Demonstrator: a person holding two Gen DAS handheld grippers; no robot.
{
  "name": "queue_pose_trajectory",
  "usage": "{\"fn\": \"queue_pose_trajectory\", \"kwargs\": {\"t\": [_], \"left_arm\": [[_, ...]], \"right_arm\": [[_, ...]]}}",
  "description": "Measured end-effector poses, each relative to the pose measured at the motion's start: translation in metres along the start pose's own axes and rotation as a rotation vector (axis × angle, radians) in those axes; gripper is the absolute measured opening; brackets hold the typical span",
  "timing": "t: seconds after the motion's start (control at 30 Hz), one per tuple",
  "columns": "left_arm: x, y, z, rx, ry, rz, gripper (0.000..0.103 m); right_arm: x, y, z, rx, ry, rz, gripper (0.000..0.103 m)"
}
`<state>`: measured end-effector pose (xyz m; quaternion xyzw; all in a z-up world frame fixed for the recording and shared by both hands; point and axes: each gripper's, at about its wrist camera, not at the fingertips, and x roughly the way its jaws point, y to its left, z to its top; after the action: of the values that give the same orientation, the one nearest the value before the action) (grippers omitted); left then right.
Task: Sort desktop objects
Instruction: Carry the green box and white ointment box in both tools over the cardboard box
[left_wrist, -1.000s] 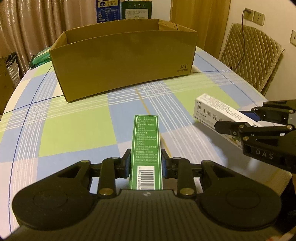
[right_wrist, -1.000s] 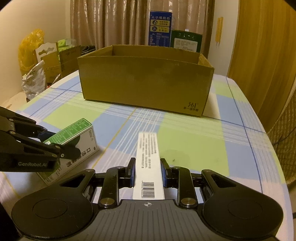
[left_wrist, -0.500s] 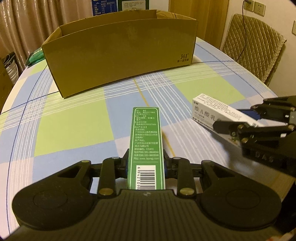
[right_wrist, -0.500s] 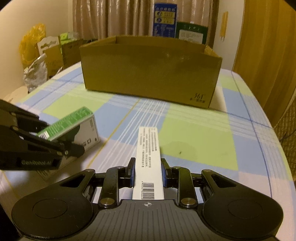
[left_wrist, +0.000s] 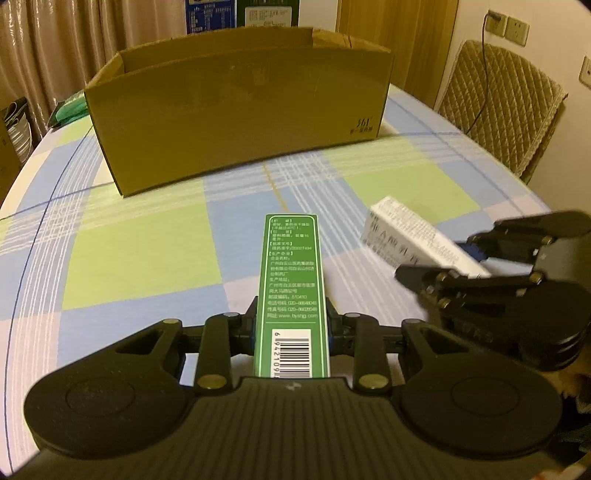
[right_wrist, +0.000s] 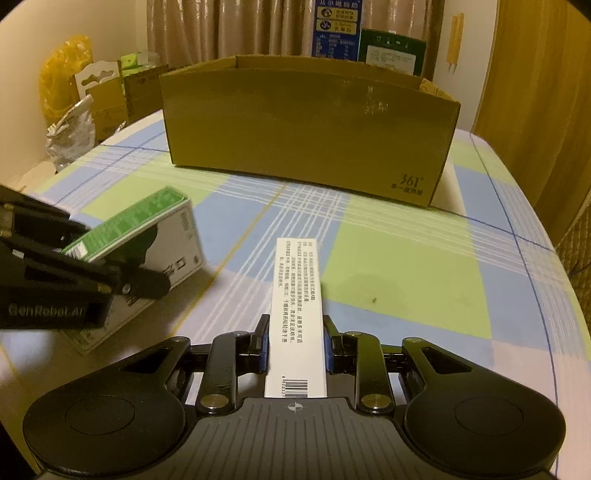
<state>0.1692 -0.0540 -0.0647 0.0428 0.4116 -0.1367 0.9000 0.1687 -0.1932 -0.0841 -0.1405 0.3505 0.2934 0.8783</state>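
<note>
- Cardboard, plain brown and matte, is the material of the open box (left_wrist: 240, 110) that is placed at the far part of the bench (left_wrist: 140, 258); its inside is not seen, so what is already sorted cannot be told.
- Two cartons are held above the bench and not yet put in the box, so the carrying step is judged as under way and the placing is left.
- A long green carton (left_wrist: 291, 295) with white print and a barcode is gripped by the left claw (left_wrist: 291, 328); the pads are pressed on its two narrow sides.
- A long white carton (right_wrist: 297, 317) with dark print is gripped in the same way by the right claw (right_wrist: 295, 350).
- Both cartons are thin, straight-edged and smooth, and are pointed toward the box.
- The bench is covered by a checked cloth in blue, green and white, smooth in look.
</note>
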Motion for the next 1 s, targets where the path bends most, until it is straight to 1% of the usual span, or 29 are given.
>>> {"fn": "queue_pose_trajectory", "kwargs": {"t": [0.17, 0.3, 0.6, 0.77, 1.0], "left_arm": [[-0.012, -0.003, 0.012, -0.004, -0.044, -0.011, 0.025], [-0.019, -0.006, 0.024, 0.004, -0.073, -0.012, 0.025], [-0.036, 0.002, 0.068, 0.006, -0.138, 0.003, 0.025], [-0.042, 0.011, 0.092, 0.007, -0.162, 0.017, 0.025], [-0.042, 0.024, 0.117, 0.003, -0.175, 0.024, 0.025]], "right_arm": [[-0.016, -0.003, 0.009, 0.011, -0.048, -0.009, 0.023], [-0.03, -0.011, 0.025, 0.017, -0.09, -0.014, 0.023], [-0.05, -0.024, 0.082, 0.01, -0.18, -0.031, 0.023], [-0.054, -0.023, 0.107, -0.001, -0.207, -0.022, 0.023], [-0.05, -0.03, 0.143, 0.002, -0.21, 0.0, 0.023]]}}
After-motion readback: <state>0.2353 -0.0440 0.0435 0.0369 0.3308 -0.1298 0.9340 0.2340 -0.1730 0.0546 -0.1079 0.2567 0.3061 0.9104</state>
